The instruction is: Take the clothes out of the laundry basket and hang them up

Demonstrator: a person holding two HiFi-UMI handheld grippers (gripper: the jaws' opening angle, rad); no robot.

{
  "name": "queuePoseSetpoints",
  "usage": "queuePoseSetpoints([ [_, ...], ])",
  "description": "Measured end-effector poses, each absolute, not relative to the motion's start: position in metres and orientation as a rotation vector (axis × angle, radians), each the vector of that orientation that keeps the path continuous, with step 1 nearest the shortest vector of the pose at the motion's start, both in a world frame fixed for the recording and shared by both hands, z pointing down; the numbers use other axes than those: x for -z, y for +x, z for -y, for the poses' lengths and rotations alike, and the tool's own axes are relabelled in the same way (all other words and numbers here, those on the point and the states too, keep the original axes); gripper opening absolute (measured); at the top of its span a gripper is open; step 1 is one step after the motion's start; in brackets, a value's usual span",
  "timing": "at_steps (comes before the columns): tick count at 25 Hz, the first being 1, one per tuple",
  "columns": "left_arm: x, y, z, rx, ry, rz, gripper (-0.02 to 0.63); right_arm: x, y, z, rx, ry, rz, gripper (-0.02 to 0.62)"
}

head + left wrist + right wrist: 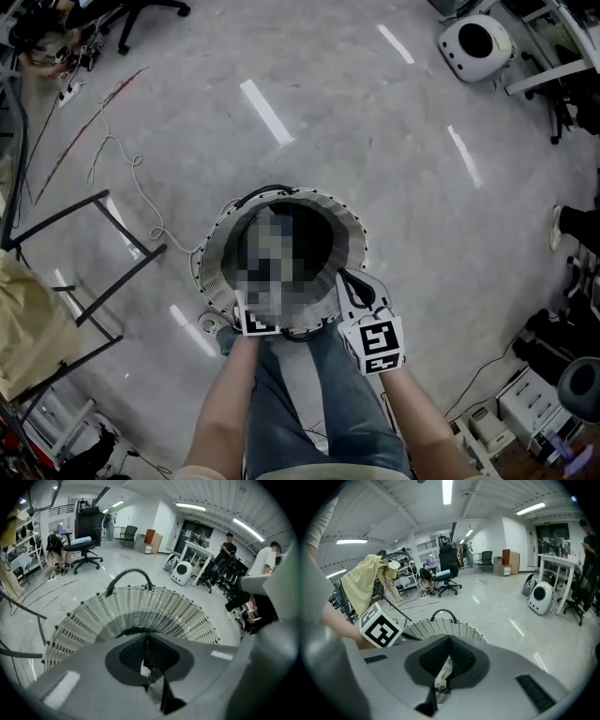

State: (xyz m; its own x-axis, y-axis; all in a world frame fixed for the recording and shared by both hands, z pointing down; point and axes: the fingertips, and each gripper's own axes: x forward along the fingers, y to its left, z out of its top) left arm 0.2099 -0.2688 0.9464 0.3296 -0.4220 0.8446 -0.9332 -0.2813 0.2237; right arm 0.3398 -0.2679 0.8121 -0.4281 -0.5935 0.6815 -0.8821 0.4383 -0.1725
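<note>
A white slatted laundry basket [217, 251] with a dark handle stands on the grey floor right in front of me. A mosaic patch hides what lies inside it. My left gripper [255, 314] is at the basket's near rim, jaws shut with nothing gripped. In the left gripper view the closed left gripper [147, 649] points down at the basket [140, 609]. My right gripper [354, 292] hangs over the near right rim, also shut. In the right gripper view the right gripper [447, 657] aims at the basket [440, 629], with pale cloth [442, 673] showing below the jaws.
A dark-framed drying rack [89, 267] carrying a beige garment [28, 323] stands at the left. A white cable [131, 178] trails across the floor. A round white appliance [475, 45] sits far right, and boxes [525, 408] near right. Several people [267, 559] stand by the desks.
</note>
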Motion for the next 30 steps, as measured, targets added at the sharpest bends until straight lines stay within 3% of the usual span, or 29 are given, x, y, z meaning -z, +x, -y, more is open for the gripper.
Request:
queuePoseSetpoints([
  [3,-1.005,0.216,0.257,-0.92,1.824,1.125,0.104,-0.846,0.336,0.271,-0.737,1.222,2.167,0.0],
  [9,-1.118,0.215,0.241,-0.993,1.721,1.053,0.195,-0.902,0.323,0.28,-0.726,1.179,2.192,0.0],
  [17,-1.221,0.206,0.228,-1.072,1.641,1.004,0.222,-0.949,0.314,0.282,-0.767,1.158,2.225,0.0],
  [21,-1.252,0.207,0.221,-1.102,1.602,0.982,0.213,-0.954,0.307,0.282,-0.736,1.147,2.265,0.0],
  [23,-1.258,0.207,0.22,-1.125,1.593,0.994,0.164,-0.954,0.304,0.282,-0.726,1.14,2.271,0.0],
  [26,-1.254,0.21,0.219,-1.159,1.6,1.003,0.018,-0.957,0.309,0.279,-0.754,1.161,2.252,0.0],
  [30,-1.223,0.226,0.217,-1.157,1.653,0.968,0.017,-0.944,0.317,0.273,-0.755,1.21,2.215,0.0],
])
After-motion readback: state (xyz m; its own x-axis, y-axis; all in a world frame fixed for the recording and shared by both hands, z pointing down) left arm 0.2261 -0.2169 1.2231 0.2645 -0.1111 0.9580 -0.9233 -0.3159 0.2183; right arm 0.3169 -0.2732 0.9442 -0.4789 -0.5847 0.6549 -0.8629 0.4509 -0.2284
